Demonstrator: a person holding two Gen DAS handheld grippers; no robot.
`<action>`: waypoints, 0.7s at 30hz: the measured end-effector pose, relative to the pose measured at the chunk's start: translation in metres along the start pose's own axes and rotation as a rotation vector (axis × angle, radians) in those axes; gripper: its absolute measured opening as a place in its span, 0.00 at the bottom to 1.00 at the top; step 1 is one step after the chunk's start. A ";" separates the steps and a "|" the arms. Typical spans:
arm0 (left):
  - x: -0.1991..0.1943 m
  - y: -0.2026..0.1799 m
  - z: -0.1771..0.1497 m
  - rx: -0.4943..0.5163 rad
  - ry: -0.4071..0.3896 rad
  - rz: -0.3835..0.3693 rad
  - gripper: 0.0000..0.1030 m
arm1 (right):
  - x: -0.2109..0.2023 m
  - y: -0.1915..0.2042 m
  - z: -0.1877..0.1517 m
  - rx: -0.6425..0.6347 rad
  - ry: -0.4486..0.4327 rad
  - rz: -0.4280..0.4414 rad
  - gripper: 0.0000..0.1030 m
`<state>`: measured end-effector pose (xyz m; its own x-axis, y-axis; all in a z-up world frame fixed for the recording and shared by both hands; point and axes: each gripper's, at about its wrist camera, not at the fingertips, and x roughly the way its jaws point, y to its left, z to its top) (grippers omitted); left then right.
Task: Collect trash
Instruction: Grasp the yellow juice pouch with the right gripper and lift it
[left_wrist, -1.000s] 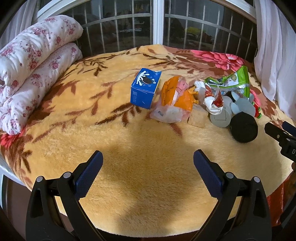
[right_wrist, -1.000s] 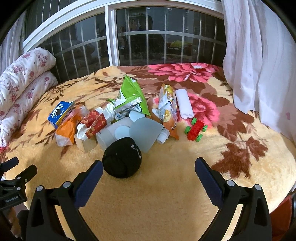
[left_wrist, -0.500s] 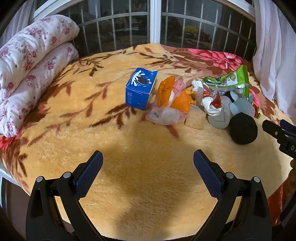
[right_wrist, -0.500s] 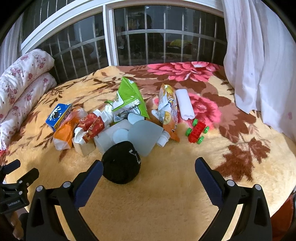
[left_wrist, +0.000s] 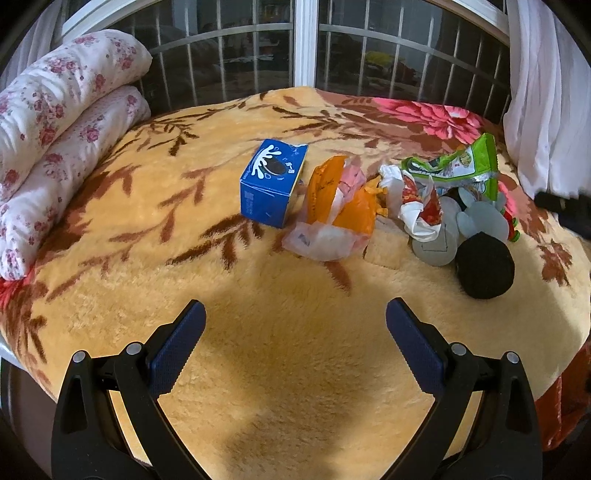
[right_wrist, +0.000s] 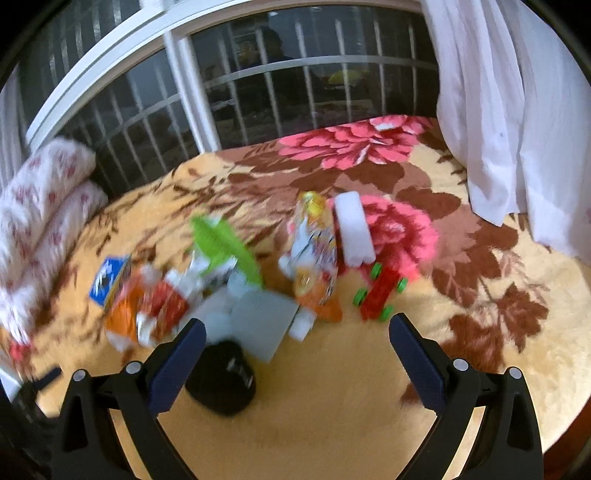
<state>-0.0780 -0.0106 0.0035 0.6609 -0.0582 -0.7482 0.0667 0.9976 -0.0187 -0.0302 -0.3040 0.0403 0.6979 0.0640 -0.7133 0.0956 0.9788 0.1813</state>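
Both claws, L (left_wrist: 294, 332) & R (right_wrist: 297, 345), spread wide, empty, above blanket (left_wrist: 295, 369) w/ trash pile (left_wrist: 406, 206).

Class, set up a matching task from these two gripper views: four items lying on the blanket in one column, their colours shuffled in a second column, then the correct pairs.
Items:
1. cookie box
2. snack bag
3. round cap
4. toy car

Colours:
A. black
B. red with green wheels
C. blue
D. green

Pairs: 1-C, 2-D, 3-A, 4-B
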 end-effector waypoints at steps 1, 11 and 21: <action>0.000 0.000 0.001 0.001 -0.002 -0.007 0.93 | 0.003 -0.004 0.008 0.014 0.004 -0.001 0.95; 0.007 -0.003 0.003 0.026 -0.015 -0.024 0.93 | 0.082 -0.022 0.090 0.124 0.172 0.021 0.95; 0.020 -0.001 0.001 0.012 0.010 -0.056 0.93 | 0.150 -0.002 0.091 0.141 0.352 0.009 0.73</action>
<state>-0.0641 -0.0130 -0.0111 0.6482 -0.1139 -0.7529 0.1128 0.9922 -0.0530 0.1388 -0.3142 -0.0056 0.4149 0.1597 -0.8958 0.2044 0.9430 0.2628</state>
